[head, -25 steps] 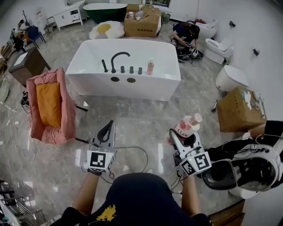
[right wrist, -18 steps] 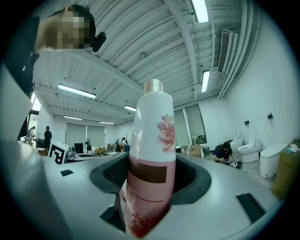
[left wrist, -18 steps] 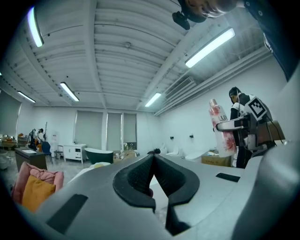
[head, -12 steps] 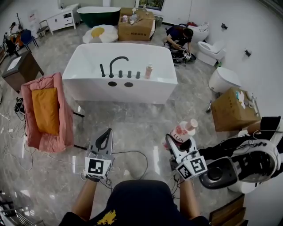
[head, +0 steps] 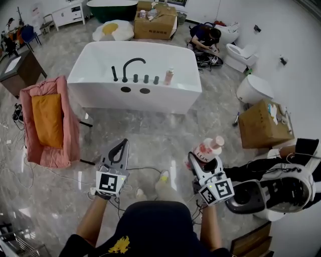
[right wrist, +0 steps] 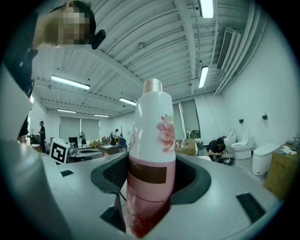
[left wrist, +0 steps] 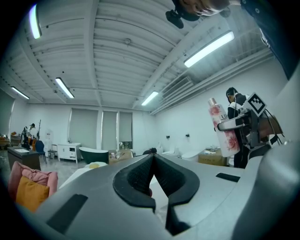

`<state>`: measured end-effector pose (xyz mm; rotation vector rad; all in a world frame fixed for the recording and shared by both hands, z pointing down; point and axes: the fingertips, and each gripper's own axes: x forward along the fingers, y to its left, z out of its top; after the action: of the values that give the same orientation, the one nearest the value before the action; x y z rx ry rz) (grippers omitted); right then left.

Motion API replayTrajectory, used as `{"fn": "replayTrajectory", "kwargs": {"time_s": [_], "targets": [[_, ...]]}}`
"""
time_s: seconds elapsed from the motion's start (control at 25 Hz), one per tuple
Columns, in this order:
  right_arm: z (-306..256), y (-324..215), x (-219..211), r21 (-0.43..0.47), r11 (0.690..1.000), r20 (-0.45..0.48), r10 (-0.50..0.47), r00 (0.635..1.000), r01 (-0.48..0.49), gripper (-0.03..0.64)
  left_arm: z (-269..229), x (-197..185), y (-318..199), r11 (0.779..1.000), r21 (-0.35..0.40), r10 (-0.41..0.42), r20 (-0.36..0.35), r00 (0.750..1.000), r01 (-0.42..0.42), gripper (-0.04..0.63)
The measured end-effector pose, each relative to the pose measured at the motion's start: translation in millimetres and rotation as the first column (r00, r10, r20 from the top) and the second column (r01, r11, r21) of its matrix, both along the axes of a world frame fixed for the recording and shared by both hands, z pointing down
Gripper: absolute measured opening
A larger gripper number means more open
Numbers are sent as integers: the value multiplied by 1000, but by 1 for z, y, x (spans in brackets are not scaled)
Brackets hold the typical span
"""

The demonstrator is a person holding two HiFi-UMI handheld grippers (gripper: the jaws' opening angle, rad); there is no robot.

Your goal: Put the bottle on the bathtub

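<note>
Glossy grey marble floor (head: 150, 130) fills the frame. At left stands a pink armchair (head: 71, 131) with an orange cushion (head: 47, 119). At upper left are a dark wooden desk (head: 19, 73) and a white cabinet (head: 70, 12). At top centre a cardboard box (head: 155, 27) sits beside an egg-shaped rug (head: 113, 30). White toilets (head: 241, 55) line the white wall (head: 301, 45) at right. Strip lights (left wrist: 210, 48) hang from a ribbed ceiling (left wrist: 117, 56).

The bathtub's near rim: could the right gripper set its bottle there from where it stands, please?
Probably not yet. The right gripper is shut on the bottle, but open floor separates it from the bathtub; nothing blocks the way, so stepping closer should do.
</note>
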<state>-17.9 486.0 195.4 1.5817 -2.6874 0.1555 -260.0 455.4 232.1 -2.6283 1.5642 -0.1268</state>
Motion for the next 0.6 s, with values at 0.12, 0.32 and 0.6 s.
{"fn": "replayTrajectory", "kwargs": {"time_s": [0.12, 0.32, 0.6], "targets": [[3, -23, 7, 13, 999, -13, -34, 999, 34, 245, -4, 12, -22, 999, 20, -25, -4, 1000, 25, 14], [12, -79, 26, 29, 994, -22, -101, 995, 102, 247, -9, 34, -72, 991, 42, -130, 67, 989, 127, 14], [18, -159, 69, 34, 984, 31, -178, 984, 177, 247, -25, 86, -134, 981, 47, -191, -2, 982, 191, 14]]}}
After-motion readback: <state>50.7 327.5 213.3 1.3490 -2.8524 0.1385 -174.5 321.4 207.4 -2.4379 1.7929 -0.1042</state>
